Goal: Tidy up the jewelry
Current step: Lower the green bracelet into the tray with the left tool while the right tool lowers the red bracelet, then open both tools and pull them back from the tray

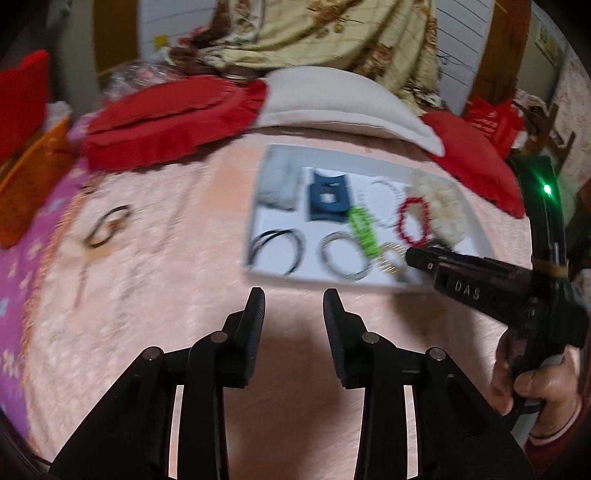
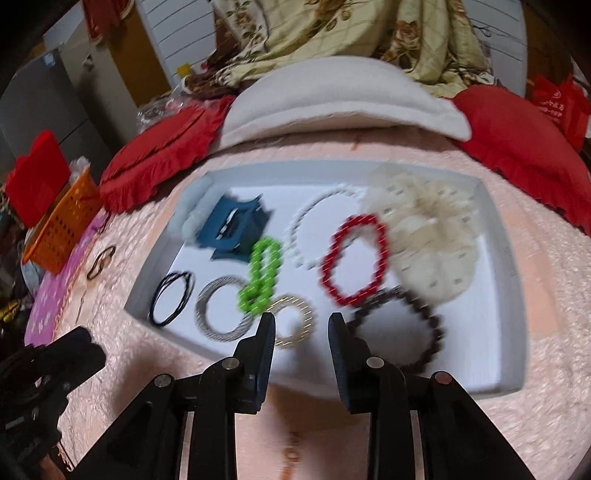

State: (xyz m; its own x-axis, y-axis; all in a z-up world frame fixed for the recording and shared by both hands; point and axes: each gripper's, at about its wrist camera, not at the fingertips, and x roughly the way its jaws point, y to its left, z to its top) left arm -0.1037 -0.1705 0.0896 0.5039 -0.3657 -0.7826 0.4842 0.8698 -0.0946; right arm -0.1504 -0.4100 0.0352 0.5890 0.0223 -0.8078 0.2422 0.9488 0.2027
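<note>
A white tray (image 2: 506, 280) lies on the pink bedspread and holds several pieces: a red bead bracelet (image 2: 354, 258), a dark bead bracelet (image 2: 413, 325), a white pearl bracelet (image 2: 314, 225), a green chain clip (image 2: 260, 275), a gold ring bracelet (image 2: 295, 325), a silver bangle (image 2: 221, 312), black cords (image 2: 171, 302), a blue claw clip (image 2: 231, 229) and a cream scrunchie (image 2: 428, 236). My right gripper (image 2: 301, 325) is open and empty at the tray's near edge. My left gripper (image 1: 293, 301) is open and empty just short of the tray (image 1: 280, 273). A brown hair tie (image 1: 107, 227) lies loose on the bedspread.
Red cushions (image 1: 170, 122) and a white pillow (image 1: 332, 99) line the far side of the bed. An orange basket (image 2: 62, 229) stands at the left. A floral quilt (image 2: 332, 33) is heaped behind. A purple cloth (image 1: 29, 251) covers the bed's left edge.
</note>
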